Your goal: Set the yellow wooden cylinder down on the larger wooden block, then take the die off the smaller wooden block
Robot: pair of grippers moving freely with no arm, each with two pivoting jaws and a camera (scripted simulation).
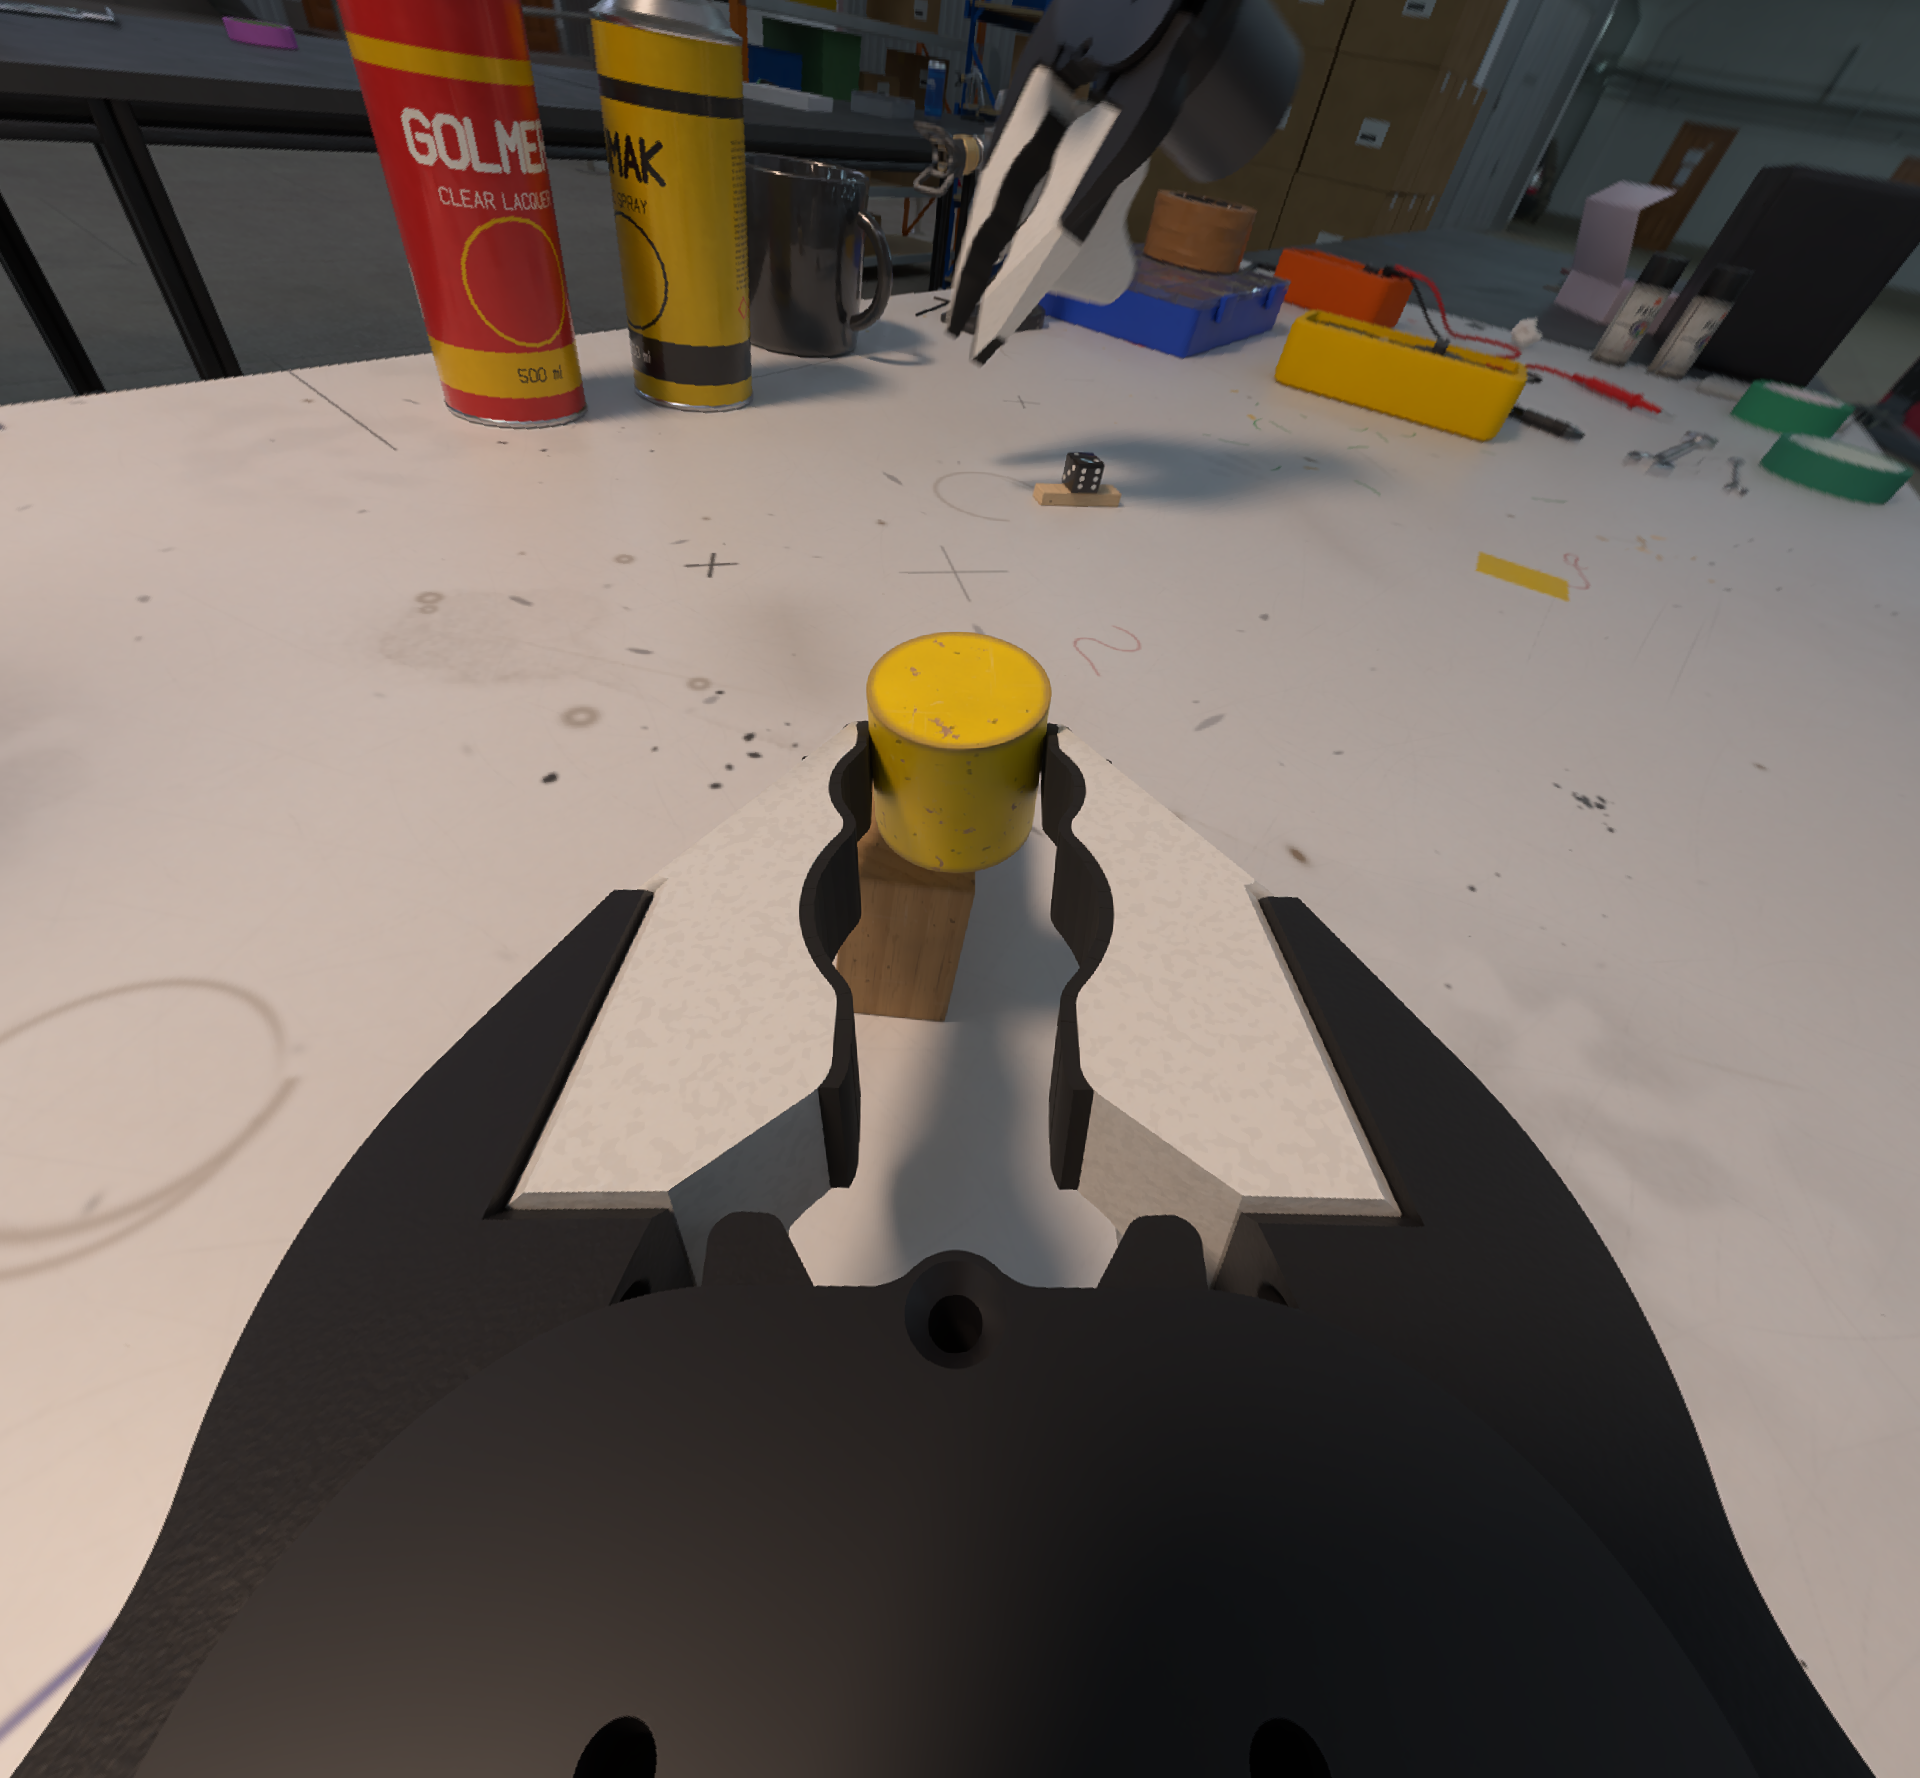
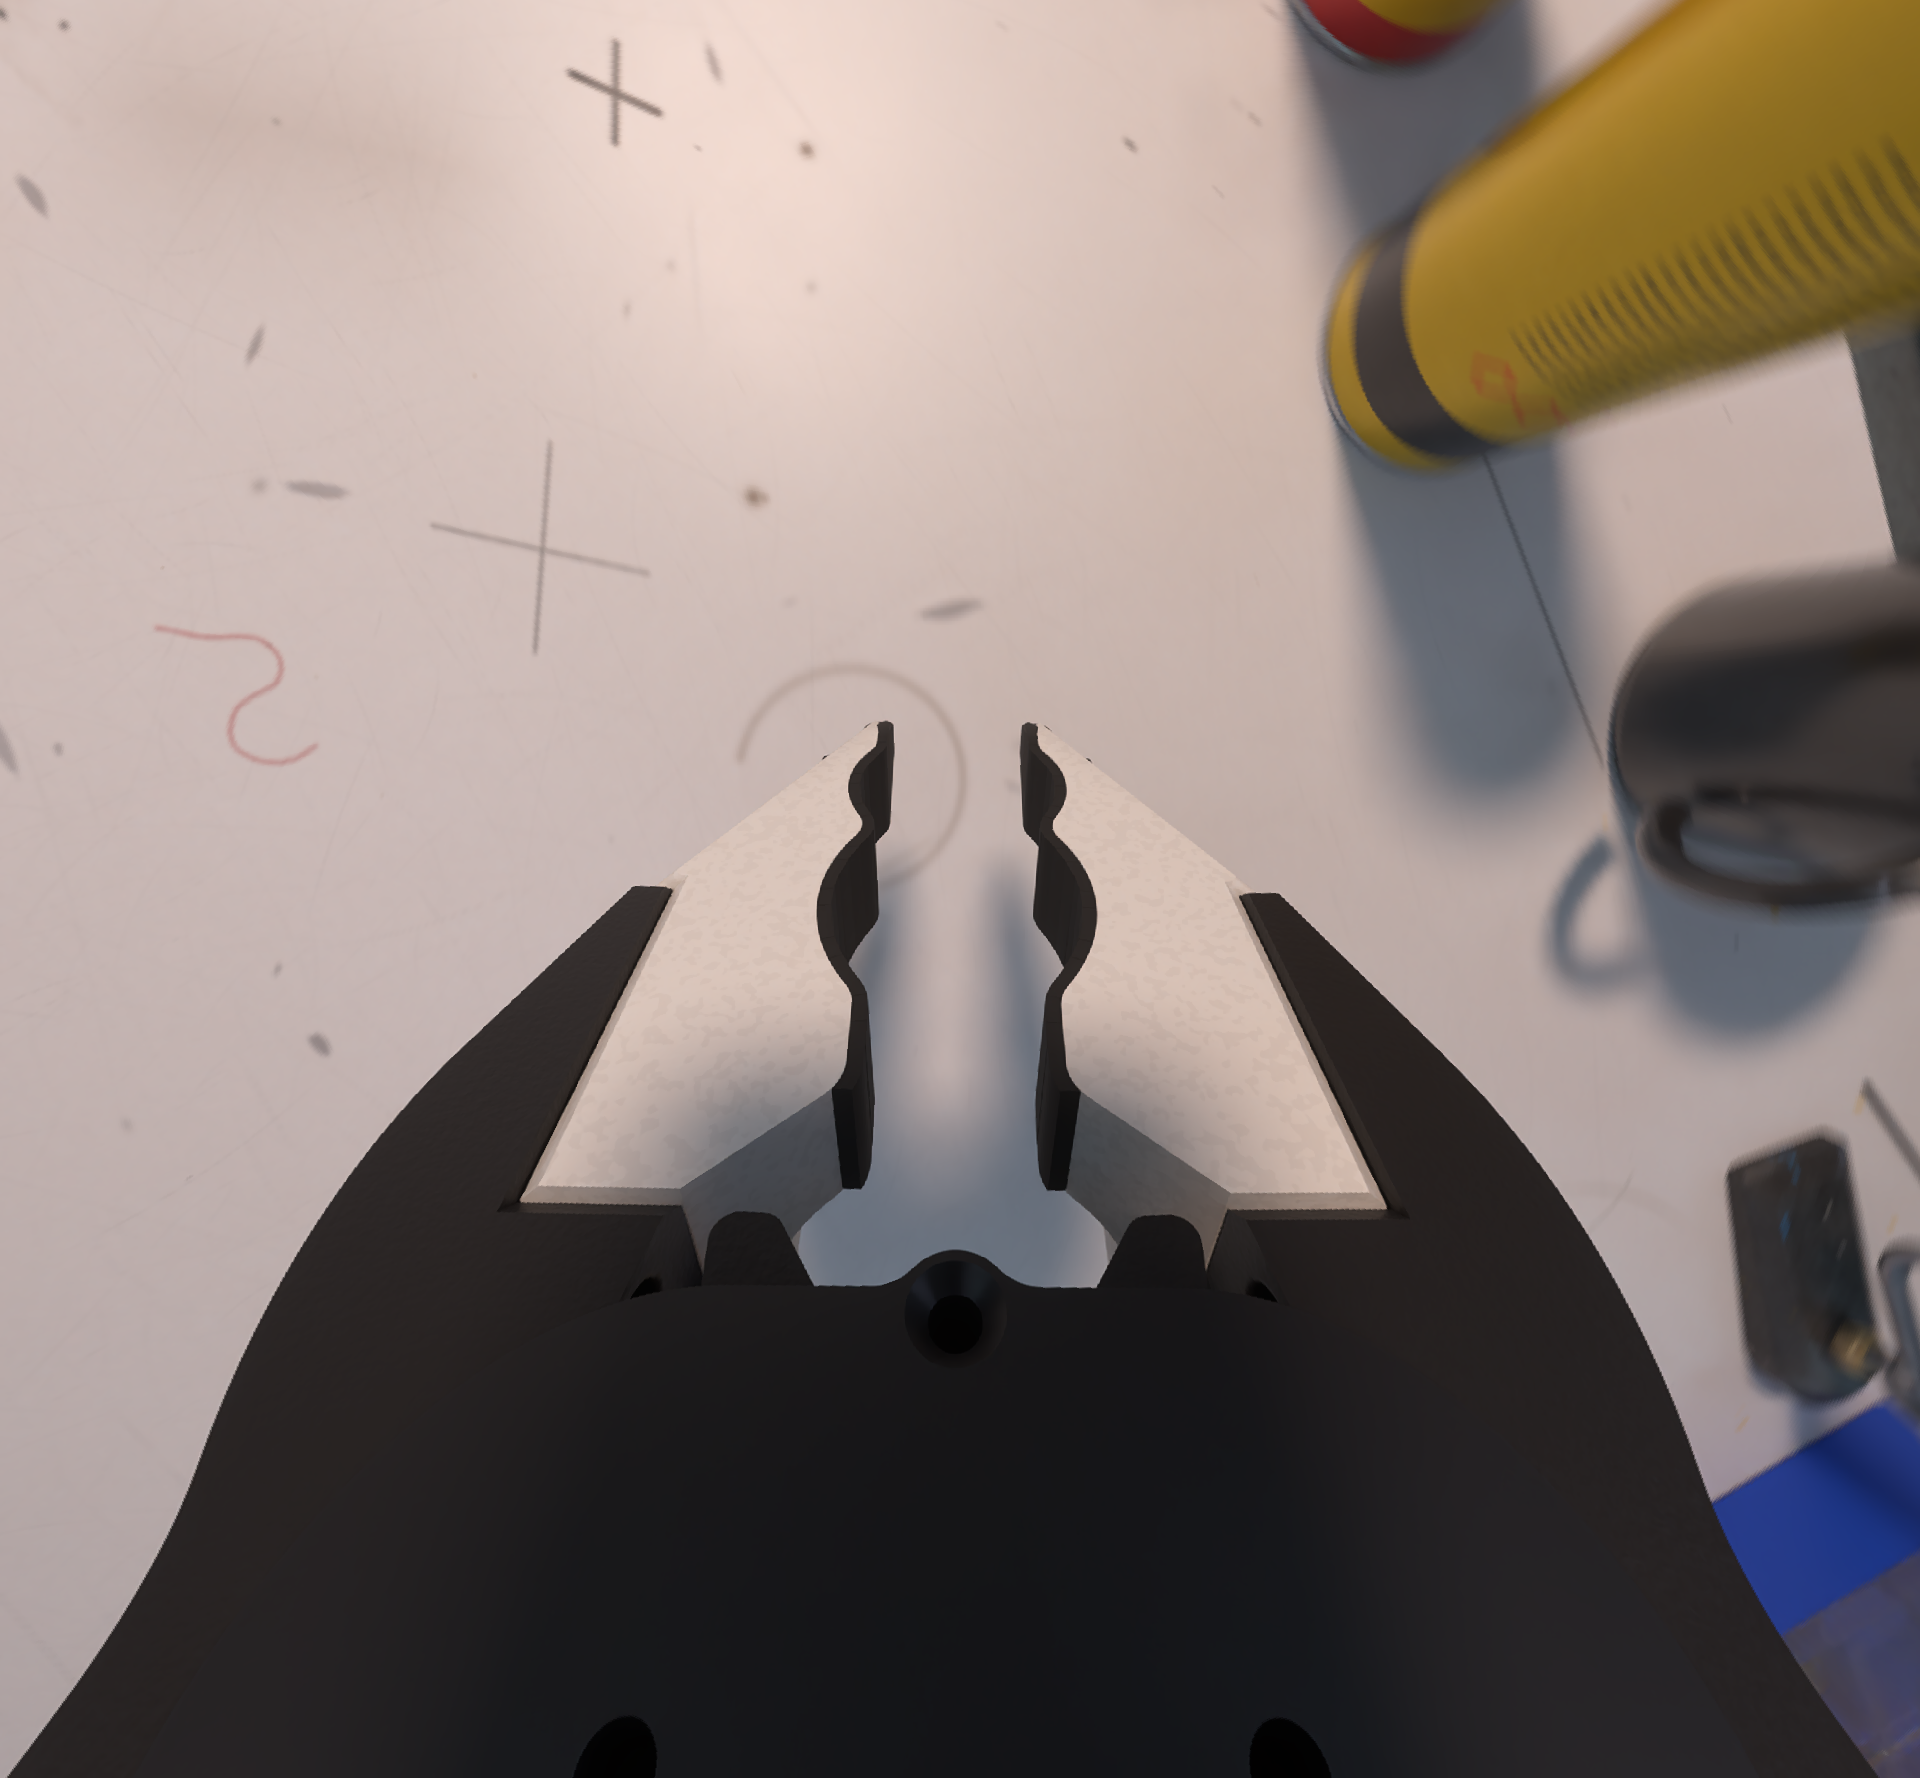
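Note:
My left gripper [image 1: 954,741] is shut on the yellow wooden cylinder [image 1: 956,772] and holds it upright by its sides. The larger wooden block [image 1: 904,939] lies on the white table under the cylinder, between my fingers; I cannot tell whether the two touch. Farther off, a black die [image 1: 1083,471] sits on the smaller wooden block [image 1: 1081,496]. My right gripper [image 1: 977,346] hovers above and left of the die, pointing down. In the right wrist view it [image 2: 956,741] is open and empty over bare table; the die and the blocks are out of that view.
A red spray can [image 1: 468,180], a yellow spray can [image 1: 681,201] and a dark mug [image 1: 816,258] stand at the back left. A blue case [image 1: 1174,310], a yellow tray [image 1: 1397,372] and green tape rolls [image 1: 1839,466] lie at the back right.

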